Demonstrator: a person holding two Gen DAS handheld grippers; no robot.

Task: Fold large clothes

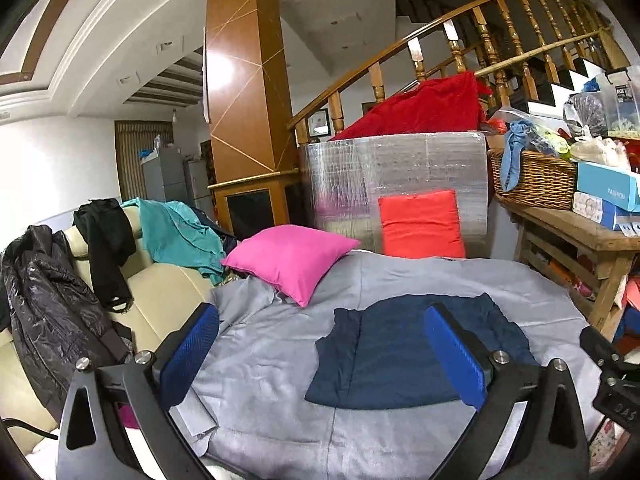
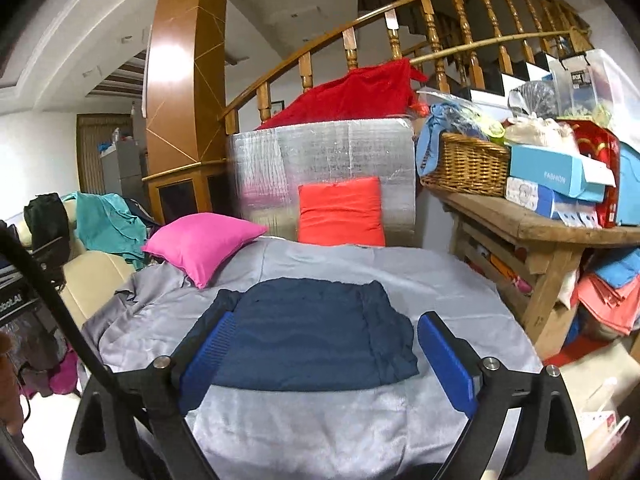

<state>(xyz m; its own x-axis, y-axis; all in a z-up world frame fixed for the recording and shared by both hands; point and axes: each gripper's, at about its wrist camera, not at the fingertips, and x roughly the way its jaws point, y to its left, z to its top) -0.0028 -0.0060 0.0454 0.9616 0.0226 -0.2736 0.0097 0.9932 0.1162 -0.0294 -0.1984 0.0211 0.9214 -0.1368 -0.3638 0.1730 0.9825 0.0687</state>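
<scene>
Right wrist view — wicker basket holds blue cloth and clutter.

Each handheld gripper is built of matte black angular arms with triangular cut-outs and round silver screw heads at the pivots. The left gripper carries two ribbed bright-blue pads; the right gripper has matching blue pads. A black cable crosses the right view.
</scene>
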